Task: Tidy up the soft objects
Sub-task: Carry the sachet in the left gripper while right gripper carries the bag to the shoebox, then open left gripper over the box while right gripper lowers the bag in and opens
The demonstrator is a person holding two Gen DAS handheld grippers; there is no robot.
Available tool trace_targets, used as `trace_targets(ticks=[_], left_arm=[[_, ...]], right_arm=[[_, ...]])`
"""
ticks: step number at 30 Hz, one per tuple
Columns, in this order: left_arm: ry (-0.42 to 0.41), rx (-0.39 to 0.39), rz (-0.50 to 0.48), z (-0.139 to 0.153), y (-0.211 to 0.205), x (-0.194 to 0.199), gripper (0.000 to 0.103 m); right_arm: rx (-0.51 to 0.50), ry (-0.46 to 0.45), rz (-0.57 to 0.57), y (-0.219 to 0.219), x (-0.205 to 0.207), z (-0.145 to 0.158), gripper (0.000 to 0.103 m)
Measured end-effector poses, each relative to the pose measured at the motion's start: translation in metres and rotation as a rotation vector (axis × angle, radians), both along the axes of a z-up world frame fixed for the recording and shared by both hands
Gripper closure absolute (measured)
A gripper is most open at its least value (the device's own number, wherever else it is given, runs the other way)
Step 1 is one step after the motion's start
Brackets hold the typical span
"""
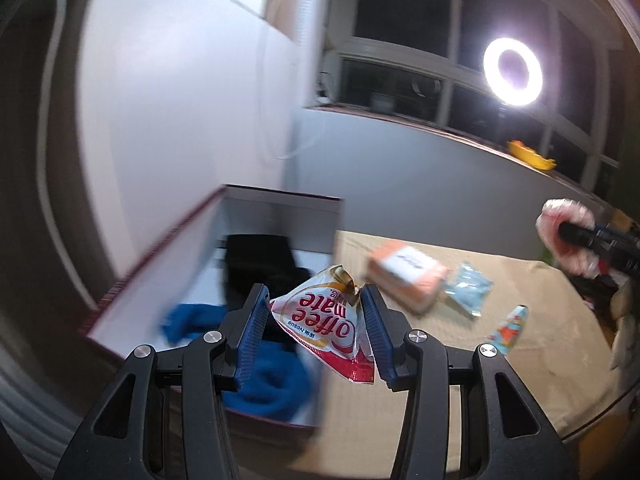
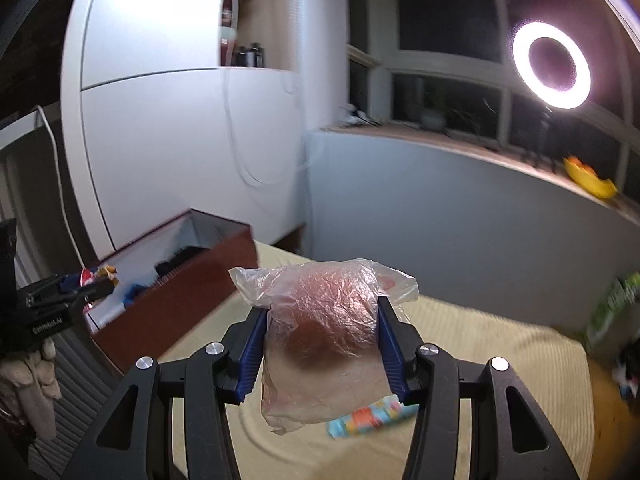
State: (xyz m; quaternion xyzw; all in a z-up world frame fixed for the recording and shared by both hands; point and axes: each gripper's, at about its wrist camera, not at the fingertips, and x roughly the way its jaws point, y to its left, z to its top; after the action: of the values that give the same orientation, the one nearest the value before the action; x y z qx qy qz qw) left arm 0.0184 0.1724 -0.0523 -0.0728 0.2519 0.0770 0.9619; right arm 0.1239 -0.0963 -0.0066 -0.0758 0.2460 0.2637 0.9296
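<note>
Left gripper is clamped on a crumpled sachet; right gripper on a bagged lump. The slippery film could slide out short of the box.

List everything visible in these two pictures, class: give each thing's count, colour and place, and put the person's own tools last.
Box: one, dark red outside, white inside, at the table's left end.
Cloths in the box: one blue, one black.
Orange packet: one, on the table.
Light blue sachet: one, beside the orange packet.
Patterned tube: one, blue and orange, on the table.
Ring light: one, white, by the window.
Yellow dish: one, on the sill.
Coffee-mate sachet: one, red and white, in the left gripper.
Plastic-wrapped reddish lump: one, in the right gripper.
</note>
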Motion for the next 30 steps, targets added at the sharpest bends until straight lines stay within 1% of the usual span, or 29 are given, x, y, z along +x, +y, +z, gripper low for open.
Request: trace_targets(ticks=[4,7,9,13,19,22,26,30], left_arm=[[0.006,0.023,0.077,-0.003,0.029,-0.001,0.057],[0.011,0.041,0.121,-0.005,0.043,0.001,0.057],[0.013,0.039,0.137,-0.007,0.051,0.003,0.057],[0.021,0.053,0.158,-0.01,0.06,0.006,0.057],[0.034,0.051,0.172,-0.014,0.069,0.012,0.057],[0.045,0.055,0.173,-0.016,0.071,0.014,0.056],[0.063,0.067,0.168,-0.019,0.07,0.019,0.056],[0.067,0.058,0.175,-0.02,0.072,0.022,0.055]], right_arm=[[-0.003,-0.018,0.072,0.04,0.012,0.011,0.056],[-0.007,-0.018,0.133,0.073,0.022,0.019,0.056],[-0.008,-0.016,0.16,0.088,0.025,0.021,0.056],[-0.004,0.021,0.23,0.129,0.042,0.022,0.056],[-0.021,0.077,0.299,0.181,0.06,0.009,0.056],[-0.052,0.106,0.329,0.209,0.068,-0.002,0.056],[-0.086,0.127,0.343,0.235,0.076,-0.015,0.056],[-0.119,0.152,0.346,0.256,0.087,-0.029,0.056]])
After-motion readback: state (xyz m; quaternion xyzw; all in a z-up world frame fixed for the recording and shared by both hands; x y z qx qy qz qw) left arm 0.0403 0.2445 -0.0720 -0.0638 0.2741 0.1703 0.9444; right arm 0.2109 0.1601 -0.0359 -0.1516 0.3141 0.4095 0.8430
